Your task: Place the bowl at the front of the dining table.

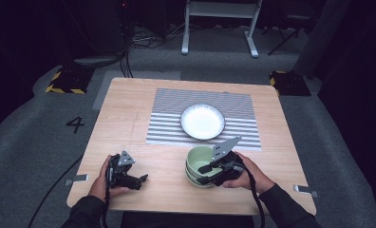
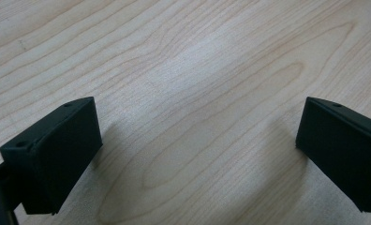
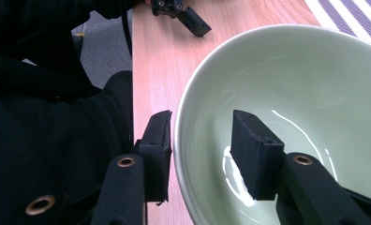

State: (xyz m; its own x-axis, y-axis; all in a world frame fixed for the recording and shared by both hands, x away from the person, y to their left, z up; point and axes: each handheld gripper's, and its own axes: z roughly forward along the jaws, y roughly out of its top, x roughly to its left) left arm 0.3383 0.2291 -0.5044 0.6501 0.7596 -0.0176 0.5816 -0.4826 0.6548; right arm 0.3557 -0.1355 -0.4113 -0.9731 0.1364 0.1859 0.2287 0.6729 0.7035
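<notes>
Right hand-held gripper (image 3: pixel 200 145) straddling the rim of the green bowl (image 3: pixel 286 93), jaws parted with pads off the rim, left hand-held gripper (image 2: pixel 197 145) wide open over bare counter (image 2: pixel 183 70).

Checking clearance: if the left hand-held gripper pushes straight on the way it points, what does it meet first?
Probably the bare light wooden table; the left hand-held gripper angles down at it, jaws open.

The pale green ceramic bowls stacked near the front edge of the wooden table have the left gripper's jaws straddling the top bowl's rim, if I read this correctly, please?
Not quite: the right gripper, not the left, straddles the rim of the top pale green ceramic bowl, one jaw inside and one outside, as the right gripper view shows. The left gripper hangs open over bare wooden table.
</notes>
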